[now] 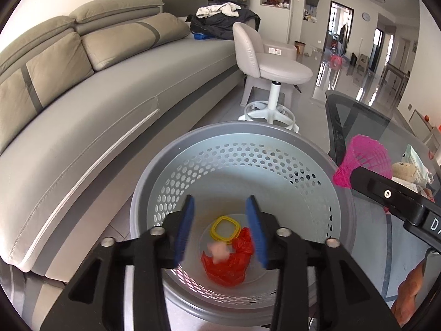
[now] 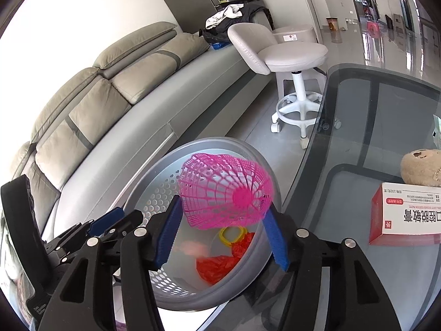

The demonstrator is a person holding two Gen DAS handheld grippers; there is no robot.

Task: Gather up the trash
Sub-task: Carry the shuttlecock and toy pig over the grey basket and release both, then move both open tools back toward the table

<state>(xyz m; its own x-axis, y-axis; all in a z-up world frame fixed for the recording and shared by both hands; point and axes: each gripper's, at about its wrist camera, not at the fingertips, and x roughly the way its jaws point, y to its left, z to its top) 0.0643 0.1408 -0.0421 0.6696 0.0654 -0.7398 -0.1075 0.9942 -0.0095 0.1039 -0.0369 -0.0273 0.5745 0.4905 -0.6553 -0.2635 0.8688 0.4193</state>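
A grey perforated bin [image 1: 154,171] [image 2: 154,165] stands on the floor between the sofa and a glass table. At its bottom lie a yellow square ring [image 1: 224,227] [image 2: 233,234] and a crumpled red plastic bag [image 1: 228,264] [image 2: 217,267]. A pale pink scrap [image 1: 219,251] [image 2: 193,248] shows blurred above them. My left gripper [image 1: 220,201] [image 2: 121,218] hangs open over the bin with nothing between its pads. My right gripper [image 2: 223,207] [image 1: 355,176] is over the bin's right rim, and both its fingertips touch the sides of a pink mesh cup [image 2: 226,193] [image 1: 363,160].
A grey sofa [image 1: 82,110] runs along the left, with a pile of clothes [image 1: 220,16] at its far end. A white swivel stool [image 1: 275,71] stands beyond the bin. The glass table [image 2: 358,138] at the right bears a plush toy [image 2: 421,165] and a red-and-white box [image 2: 408,212].
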